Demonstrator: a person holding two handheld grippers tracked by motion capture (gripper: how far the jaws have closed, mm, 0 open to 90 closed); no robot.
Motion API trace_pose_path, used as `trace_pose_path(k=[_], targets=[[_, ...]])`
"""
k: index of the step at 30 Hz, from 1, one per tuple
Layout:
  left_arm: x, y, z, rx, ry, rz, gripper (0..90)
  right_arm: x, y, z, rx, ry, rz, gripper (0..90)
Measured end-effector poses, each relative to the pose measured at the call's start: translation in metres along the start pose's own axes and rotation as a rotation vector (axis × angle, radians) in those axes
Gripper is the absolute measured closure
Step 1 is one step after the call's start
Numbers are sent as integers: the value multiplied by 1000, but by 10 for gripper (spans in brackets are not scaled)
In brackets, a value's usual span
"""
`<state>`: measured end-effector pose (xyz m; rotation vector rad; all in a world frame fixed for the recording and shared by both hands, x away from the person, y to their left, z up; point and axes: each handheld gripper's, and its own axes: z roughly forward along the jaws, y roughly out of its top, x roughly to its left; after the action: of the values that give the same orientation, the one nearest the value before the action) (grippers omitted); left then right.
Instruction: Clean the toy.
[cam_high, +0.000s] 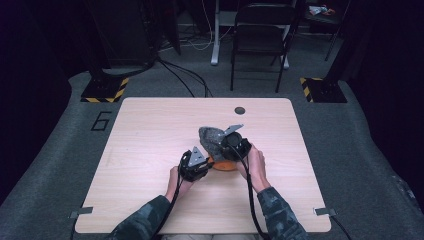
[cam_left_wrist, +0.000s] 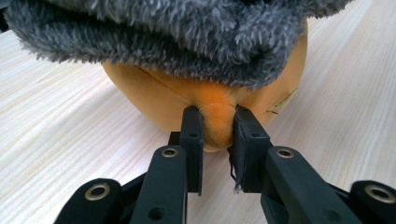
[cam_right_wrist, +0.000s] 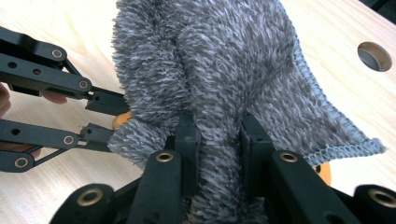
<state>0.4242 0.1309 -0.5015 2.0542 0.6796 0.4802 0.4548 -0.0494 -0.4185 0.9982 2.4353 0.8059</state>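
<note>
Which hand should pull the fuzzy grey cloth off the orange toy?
Probably the right gripper: its jaws already pinch a fold of the grey cloth. The left gripper is clamped on the orange toy, so it can hold that down.

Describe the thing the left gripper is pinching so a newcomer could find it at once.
On the light wooden table, look just right of centre, between the person's two grippers. The round orange plush ball sits there, half covered by a shaggy grey cloth; smooth and bright orange, it stands apart from the fuzzy grey.
</note>
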Motion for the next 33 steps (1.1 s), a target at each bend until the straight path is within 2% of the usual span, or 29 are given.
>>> trace_pose_path(k=[5, 7, 9, 12, 14, 16, 17, 19, 20, 22, 23, 24, 27, 28, 29, 30, 31, 33], targets=[[0, 0, 0, -9, -10, -4, 762, -5, -2, -5, 14, 7, 24, 729], [1, 0, 0, -10, -17, -8, 763, -7, -3, -5, 8, 6, 16, 729], [1, 0, 0, -10, -20, -10, 762, -11, -5, -6, 6, 6, 35, 729], [1, 1, 0, -7, -29, 5, 761, -19, -10, -11, 23, -4, 57, 728], [1, 1, 0, -9, -31, 7, 761, -23, -11, -12, 26, -3, 55, 729], [1, 0, 0, -15, -38, -3, 761, -29, -16, -13, 27, -5, 96, 728], [2, -1, 1, -13, -45, -5, 761, -38, -22, -14, 30, -3, 125, 727], [2, -1, 1, -13, -47, -4, 760, -48, -28, -14, 40, 15, 168, 727], [2, -1, 1, -14, -47, -2, 760, -48, -28, -14, 40, 15, 168, 727], [1, -1, 1, -14, -48, 0, 759, -57, -36, -12, 37, 28, 212, 724], [1, -1, 1, -12, -49, 5, 759, -65, -43, -10, 30, 52, 260, 723], [1, -1, 1, -13, -48, 5, 759, -65, -43, -10, 30, 52, 260, 723], [2, -2, 1, -17, -52, 1, 758, -79, -55, -9, 47, 51, 303, 718], [2, -2, 1, -17, -52, 1, 758, -79, -55, -9, 47, 51, 303, 718], [2, -2, 1, -16, -56, 0, 757, -86, -61, -6, 52, 71, 345, 717], [2, -2, 1, -16, -56, 0, 757, -86, -61, -6, 52, 71, 345, 717], [2, -2, 1, -14, -52, 3, 756, -90, -66, -4, 56, 79, 375, 715], [3, -2, 1, -13, -52, 6, 754, -92, -68, -3, 63, 66, 375, 714]])
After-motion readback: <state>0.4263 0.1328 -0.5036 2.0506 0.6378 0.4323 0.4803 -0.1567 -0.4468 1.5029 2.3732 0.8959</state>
